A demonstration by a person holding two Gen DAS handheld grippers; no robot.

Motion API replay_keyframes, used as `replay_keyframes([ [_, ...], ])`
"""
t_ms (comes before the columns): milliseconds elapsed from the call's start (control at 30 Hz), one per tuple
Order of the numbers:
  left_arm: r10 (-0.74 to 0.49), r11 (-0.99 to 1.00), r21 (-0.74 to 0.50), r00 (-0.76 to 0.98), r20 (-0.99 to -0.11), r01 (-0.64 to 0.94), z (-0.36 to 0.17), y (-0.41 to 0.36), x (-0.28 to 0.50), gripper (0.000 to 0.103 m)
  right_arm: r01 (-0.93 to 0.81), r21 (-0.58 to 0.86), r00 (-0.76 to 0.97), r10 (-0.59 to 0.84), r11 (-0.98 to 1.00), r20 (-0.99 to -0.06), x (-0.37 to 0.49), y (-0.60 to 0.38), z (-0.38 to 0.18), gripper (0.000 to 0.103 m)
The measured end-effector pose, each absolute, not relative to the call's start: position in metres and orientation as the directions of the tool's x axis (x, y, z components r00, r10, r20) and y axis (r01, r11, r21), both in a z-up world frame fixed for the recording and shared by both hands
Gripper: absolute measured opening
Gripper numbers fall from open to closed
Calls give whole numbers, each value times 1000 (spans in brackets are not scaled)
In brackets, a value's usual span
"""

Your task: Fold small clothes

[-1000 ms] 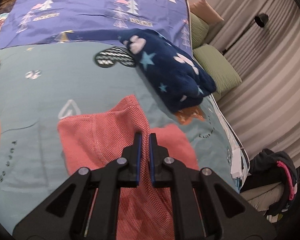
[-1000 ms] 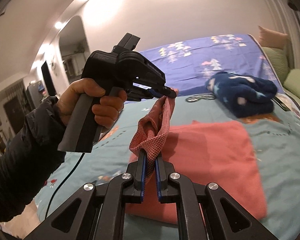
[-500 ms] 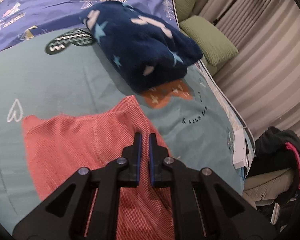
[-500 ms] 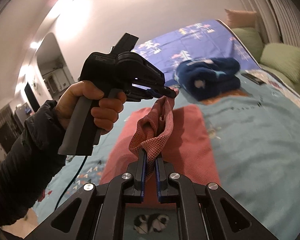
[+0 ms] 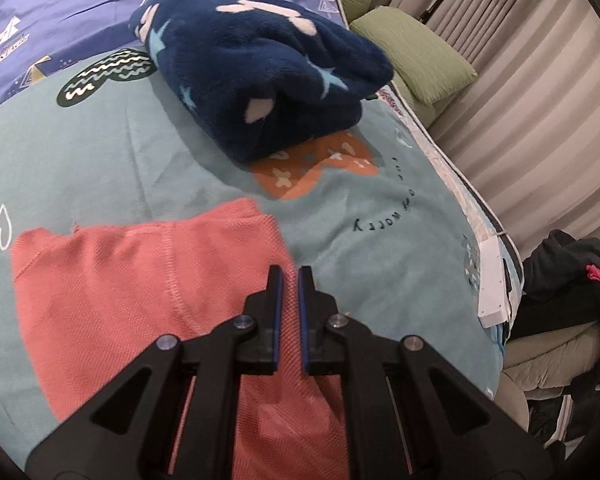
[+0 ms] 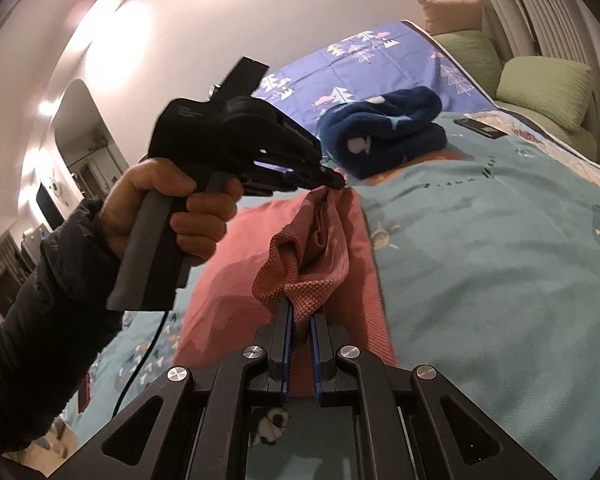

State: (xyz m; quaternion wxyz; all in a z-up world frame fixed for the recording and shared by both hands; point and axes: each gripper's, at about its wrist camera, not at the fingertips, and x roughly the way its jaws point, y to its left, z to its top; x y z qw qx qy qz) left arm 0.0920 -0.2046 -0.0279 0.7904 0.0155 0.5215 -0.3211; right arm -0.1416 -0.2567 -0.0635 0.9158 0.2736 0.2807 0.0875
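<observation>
Bunching between both clenched tongs, left (image 6: 334,179) and right (image 6: 300,320), the pink garment (image 6: 340,248) hides its gripped edge.

One coral-red waffle-knit garment (image 5: 112,280) lies on one bed (image 5: 100,152), alongside one folded navy fleece blanket (image 5: 260,72) patterned with pale stars, and two black two-finger claws are in view, the left claw (image 6: 334,179) and the right claw (image 6: 300,332), with one bare hand (image 6: 168,208) in a dark sleeve showing. Two green cushions (image 6: 544,84) and one tan cushion (image 6: 452,12) line the far edge by the curtain, one dark flat device (image 6: 480,128) rests on the teal bedspread, and one heap of dark clothing (image 5: 572,280) with a pink trim sits beside the bed.
</observation>
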Motion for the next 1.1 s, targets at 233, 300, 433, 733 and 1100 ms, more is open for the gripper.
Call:
replay_keyframes([
  [233,-510,769,-261,316,-800,583,-4,-191,73,9,50,551,773,316,833,-550,-147,-272,-85,14],
  [300,-509,772,-241,345,-788,588,3,-177,65,10,69,524,773,286,849,-566,-153,-277,-82,17],
  [433,-515,781,-252,361,-778,572,2,-146,52,13,59,484,797,251,873,-550,-158,-287,-67,20],
  [733,-514,794,-241,406,-755,557,-19,-94,4,18,-123,416,745,361,901,-561,-118,-250,-57,25],
  [1100,-512,793,-243,395,-762,558,-48,-79,-17,23,90,457,737,249,885,-629,-112,-295,-71,28],
])
